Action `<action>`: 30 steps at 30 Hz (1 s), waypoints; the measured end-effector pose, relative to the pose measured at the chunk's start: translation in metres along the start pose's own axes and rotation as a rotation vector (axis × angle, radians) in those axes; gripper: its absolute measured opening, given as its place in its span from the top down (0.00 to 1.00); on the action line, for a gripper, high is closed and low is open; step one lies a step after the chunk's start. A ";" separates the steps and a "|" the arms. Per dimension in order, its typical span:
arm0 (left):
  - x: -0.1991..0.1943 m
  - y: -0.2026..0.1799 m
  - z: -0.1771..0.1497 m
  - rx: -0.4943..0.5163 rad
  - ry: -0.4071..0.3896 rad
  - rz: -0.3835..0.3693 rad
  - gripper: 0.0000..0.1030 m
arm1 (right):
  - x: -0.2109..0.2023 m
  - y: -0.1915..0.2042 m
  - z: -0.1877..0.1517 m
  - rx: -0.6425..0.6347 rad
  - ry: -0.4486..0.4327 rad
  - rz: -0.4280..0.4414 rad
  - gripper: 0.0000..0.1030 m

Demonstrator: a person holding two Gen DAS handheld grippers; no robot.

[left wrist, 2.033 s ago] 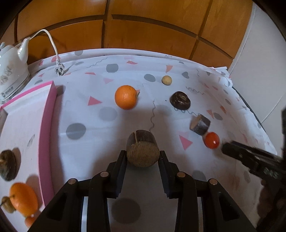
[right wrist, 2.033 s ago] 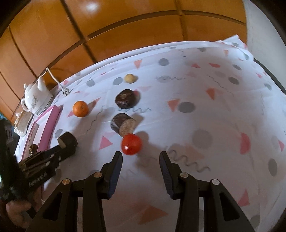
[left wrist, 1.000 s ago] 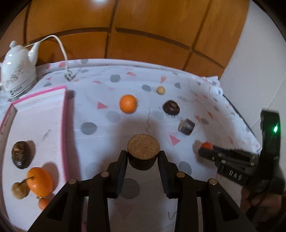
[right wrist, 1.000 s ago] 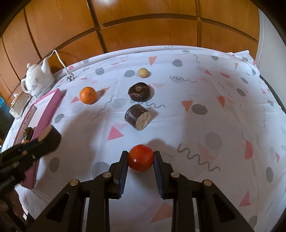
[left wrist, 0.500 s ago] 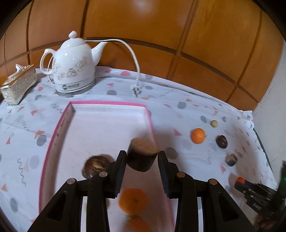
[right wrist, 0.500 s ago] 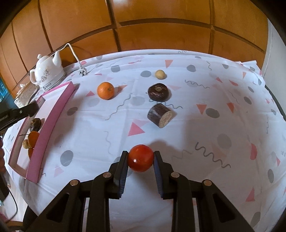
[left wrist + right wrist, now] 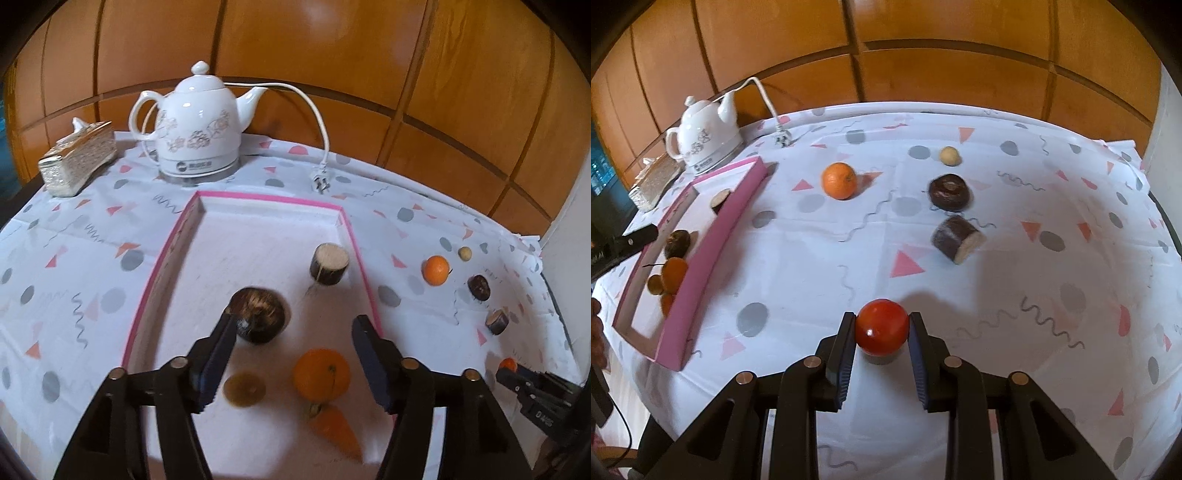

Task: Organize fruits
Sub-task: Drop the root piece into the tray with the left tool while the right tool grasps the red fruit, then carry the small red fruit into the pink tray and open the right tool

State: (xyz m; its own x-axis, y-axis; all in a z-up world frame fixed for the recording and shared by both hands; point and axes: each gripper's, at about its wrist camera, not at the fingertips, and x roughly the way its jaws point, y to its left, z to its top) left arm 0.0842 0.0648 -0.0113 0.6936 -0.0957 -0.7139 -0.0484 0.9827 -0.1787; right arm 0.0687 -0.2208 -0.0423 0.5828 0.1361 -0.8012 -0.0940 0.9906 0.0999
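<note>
The pink-rimmed white tray (image 7: 258, 198) lies below my left gripper (image 7: 295, 325), whose jaws are opening with nothing between them. A brown cut stump piece (image 7: 329, 263) stands upright in the tray near its right wall, free of the fingers. Also in the tray are a dark round fruit (image 7: 260, 309), an orange (image 7: 321, 374), a small brown fruit (image 7: 244, 389) and a carrot-like piece (image 7: 334, 430). My right gripper (image 7: 882, 330) is shut on a red tomato (image 7: 882, 326) above the cloth. In its view an orange (image 7: 839, 180), a dark ring-shaped fruit (image 7: 949, 192), a cut stump piece (image 7: 956, 239) and a small beige ball (image 7: 950, 156) lie on the cloth.
A white kettle (image 7: 195, 127) with its cord and plug (image 7: 320, 181) stands behind the tray. A gold tissue box (image 7: 78, 157) sits at the far left. Wooden panels back the table, and a white wall (image 7: 569, 206) borders its right side. A hand shows at the left edge of the right wrist view.
My left gripper swung left over the tray, opened and let go of the stump piece, which now stands in the tray. The right gripper shifted a little, still holding the tomato.
</note>
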 end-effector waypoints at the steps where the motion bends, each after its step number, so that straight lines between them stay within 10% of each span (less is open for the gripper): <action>1: -0.002 0.001 -0.002 -0.004 -0.002 0.008 0.32 | 0.000 0.005 0.000 -0.007 0.001 0.010 0.73; 30: -0.039 0.085 -0.014 -0.183 -0.050 0.166 0.23 | -0.006 0.193 0.013 -0.363 0.045 0.421 0.72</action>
State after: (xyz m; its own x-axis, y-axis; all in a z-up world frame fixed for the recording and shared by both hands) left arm 0.0433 0.1500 -0.0079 0.6998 0.0772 -0.7102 -0.2907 0.9389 -0.1843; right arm 0.0575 -0.0305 -0.0110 0.4006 0.5101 -0.7611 -0.5879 0.7802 0.2135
